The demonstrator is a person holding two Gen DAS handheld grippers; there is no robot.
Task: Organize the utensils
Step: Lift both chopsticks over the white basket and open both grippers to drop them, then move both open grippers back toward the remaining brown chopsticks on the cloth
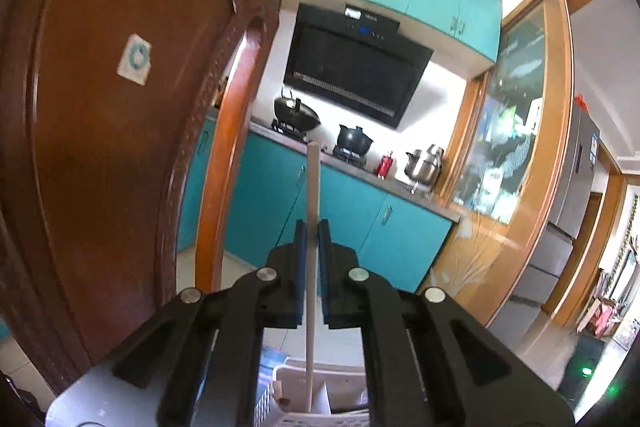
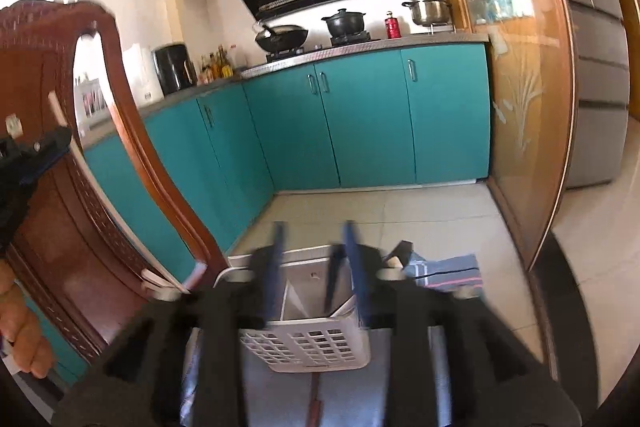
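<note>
- The left gripper (image 1: 313,231) points level into the kitchen, its blue pads clamped tight on a pale chopstick (image 1: 313,211) that stands upright between them, running from below the jaws to well above the tips.
- Beneath that claw, the chopstick's lower end drops toward a white perforated utensil holder (image 1: 320,379); where exactly it ends is cut off by the gripper body.
- The right gripper (image 2: 316,247) tilts downward, its jaws parted and blurred, with no earlier view to compare; one dark utensil handle (image 2: 332,279) stands between the pads, which do not appear to press on it.
- Directly under the right claw sits the utensil holder (image 2: 308,343), divided into compartments; which one the dark handle occupies cannot be told.
- Just right of that claw lies a striped cloth (image 2: 444,269), partly hidden behind a finger.
- At the far left edge of the right wrist view, a person's hand (image 2: 24,331) and the left gripper (image 2: 44,147) with its chopstick (image 2: 60,119) are cut off.
- A carved wooden chair back (image 1: 120,107) rises left of the left claw, blocking that side.
- Beyond both claws stand teal cabinets (image 2: 360,123), a wok (image 2: 282,37) and black pot (image 2: 345,21) on the stove, and a black range hood (image 1: 356,65).
</note>
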